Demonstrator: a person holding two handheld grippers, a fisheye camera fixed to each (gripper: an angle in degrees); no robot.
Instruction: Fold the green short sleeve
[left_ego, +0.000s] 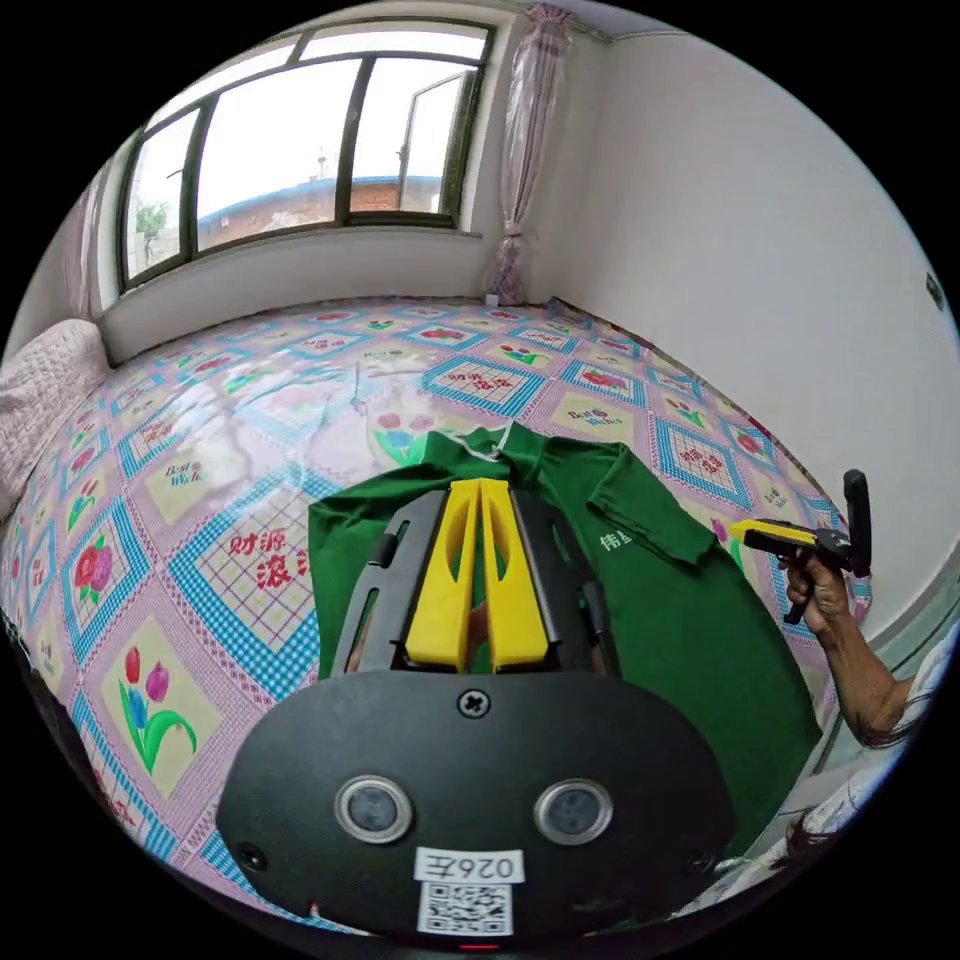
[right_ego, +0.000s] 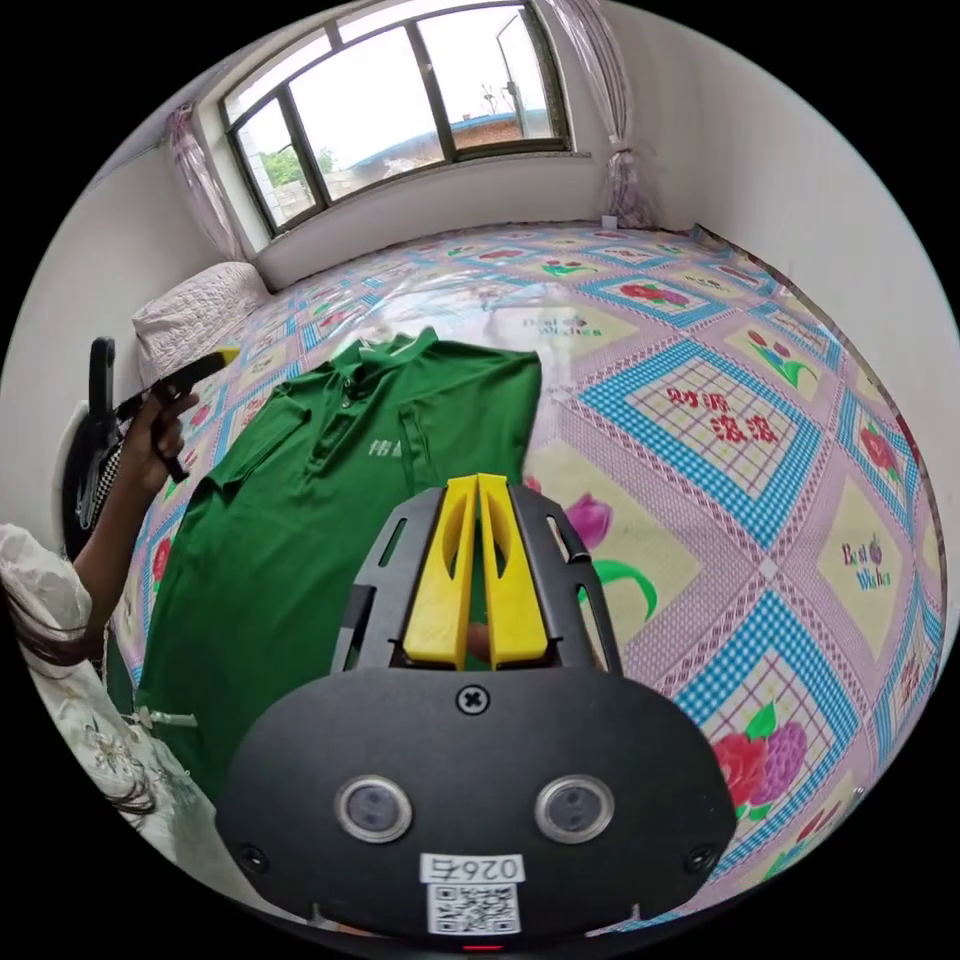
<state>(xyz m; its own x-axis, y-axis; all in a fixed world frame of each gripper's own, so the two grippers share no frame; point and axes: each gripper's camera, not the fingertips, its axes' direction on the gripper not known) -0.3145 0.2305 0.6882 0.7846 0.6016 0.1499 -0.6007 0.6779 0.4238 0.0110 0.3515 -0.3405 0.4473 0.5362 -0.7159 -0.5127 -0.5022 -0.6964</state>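
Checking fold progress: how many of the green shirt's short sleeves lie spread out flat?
1. One sleeve lies out flat beside the body of the green shirt. The opposite side ends in a straight edge; its sleeve may be folded under, hidden.

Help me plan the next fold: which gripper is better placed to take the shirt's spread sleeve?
Left, probably: the left gripper hovers beside the green polo shirt's spread sleeve, while the right gripper sits toward the opposite straight edge.

Green short sleeve (left_ego: 690, 640); bedsheet (right_ego: 730, 420) pink, blue-checked, floral; yellow-jawed black tool (left_ego: 480, 485); white wall (left_ego: 760, 230)
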